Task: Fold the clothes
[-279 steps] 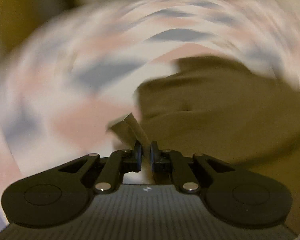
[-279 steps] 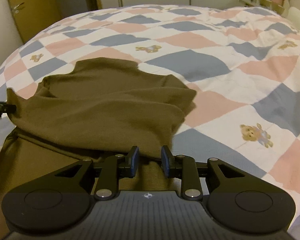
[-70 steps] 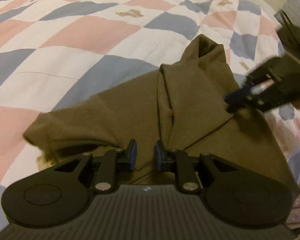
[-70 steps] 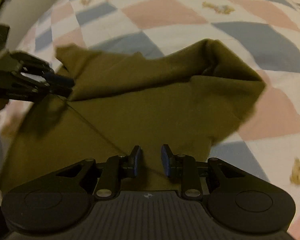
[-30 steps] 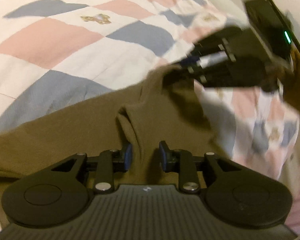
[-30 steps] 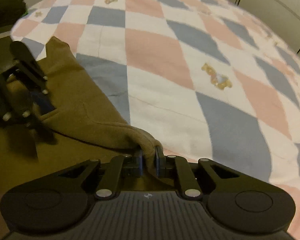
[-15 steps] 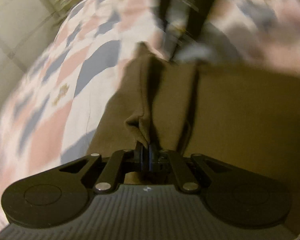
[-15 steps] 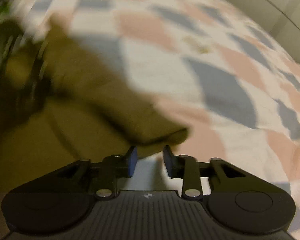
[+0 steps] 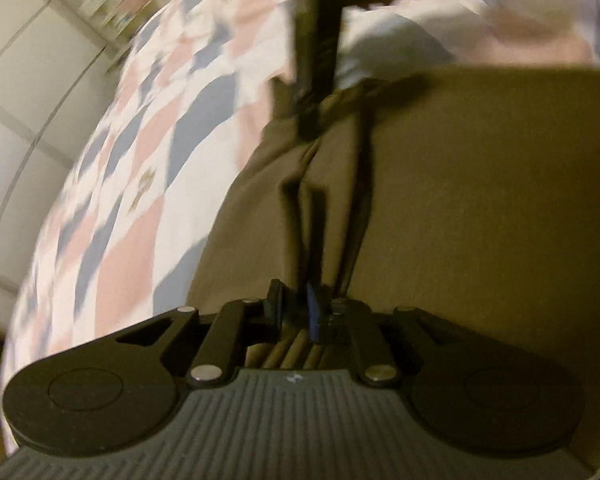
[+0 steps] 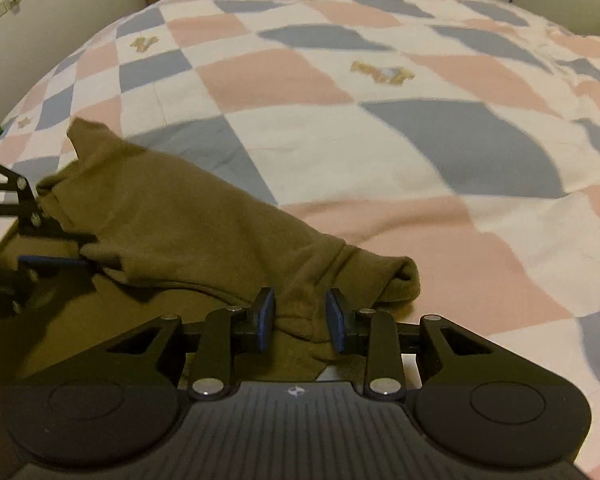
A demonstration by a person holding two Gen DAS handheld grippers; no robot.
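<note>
An olive-brown garment (image 10: 180,232) lies on a chequered quilt (image 10: 380,160), with a long folded strip across its top edge. My right gripper (image 10: 301,316) is open low over the strip's right end, and a bunched fold sits loose between its fingers. My left gripper (image 10: 72,246) reaches in from the left, its fingers a little apart around the strip's other end. In the left wrist view my left gripper (image 9: 295,310) stands slightly open with a ridge of the garment (image 9: 480,200) running between its fingers. The right gripper (image 9: 308,120) shows there as a dark blur above.
The pink, blue and white quilt (image 9: 140,200) with small teddy bears stretches far beyond the garment. Pale cabinet panels (image 9: 20,100) stand past the bed. A wall with switches (image 10: 4,4) is at the upper left of the right wrist view.
Half a second ago my left gripper was shut on the fold; its fingers have since parted slightly. My right gripper let go of the strip's end about a second ago and stays open.
</note>
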